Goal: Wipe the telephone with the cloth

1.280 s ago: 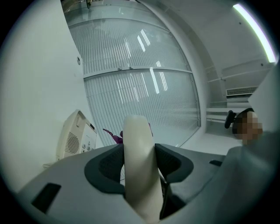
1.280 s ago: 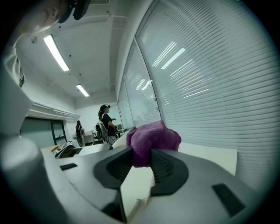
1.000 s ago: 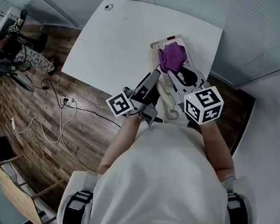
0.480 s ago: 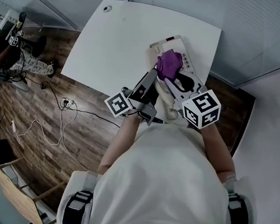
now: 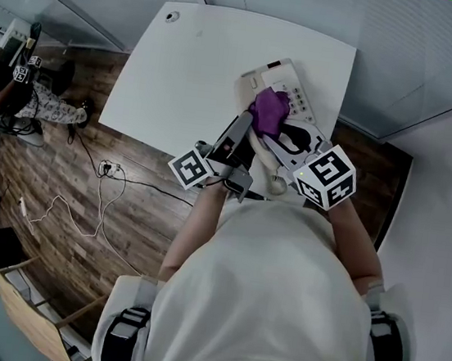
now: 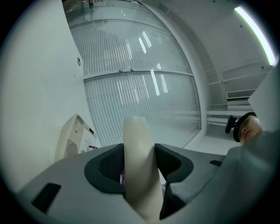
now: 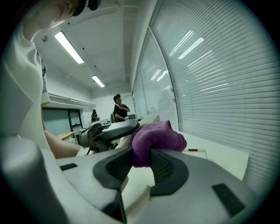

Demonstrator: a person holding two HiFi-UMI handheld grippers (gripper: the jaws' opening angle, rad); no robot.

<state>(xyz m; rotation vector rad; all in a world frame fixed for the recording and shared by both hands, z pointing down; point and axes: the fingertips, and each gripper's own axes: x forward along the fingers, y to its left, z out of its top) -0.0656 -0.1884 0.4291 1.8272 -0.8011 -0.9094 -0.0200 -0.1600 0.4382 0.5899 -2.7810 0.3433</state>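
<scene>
Purple cloth (image 7: 155, 140) is bunched between the jaws of the right tongs (image 7: 142, 164). The jaws are closed on its lower fold, and the rest bulges out above and to the right of them. The left tongs (image 6: 139, 164) are clamped on the cream handset (image 6: 138, 148), which stands up between the two dark pads and fills the gap between them. A sliver of purple shows just behind the left pad.

In the head view both tongs point away from the person and meet over the telephone (image 5: 260, 77). The left tongs (image 5: 245, 128) come in from the near left and the right tongs (image 5: 285, 138) from the near right. The cloth (image 5: 268, 111) lies on the near part of the telephone, just beside the keypad rows. The views do not show how firmly it presses there. From the right gripper view the left tongs (image 7: 109, 131) appear just to the left of the cloth.

The telephone is a cream desk set near the right edge of the white tabletop (image 5: 191, 72). Its ribbed side (image 6: 72, 138) shows at the lower left of the left gripper view. Each tool carries its marker cube toward the person, the left one (image 5: 193, 169) lower than the right one (image 5: 326, 176).

Beyond the tabletop are a dark wooden floor (image 5: 61, 179) with loose cables (image 5: 103, 176) and a wall of slatted blinds (image 7: 210, 78). A person (image 7: 119, 109) stands far back in the room.
</scene>
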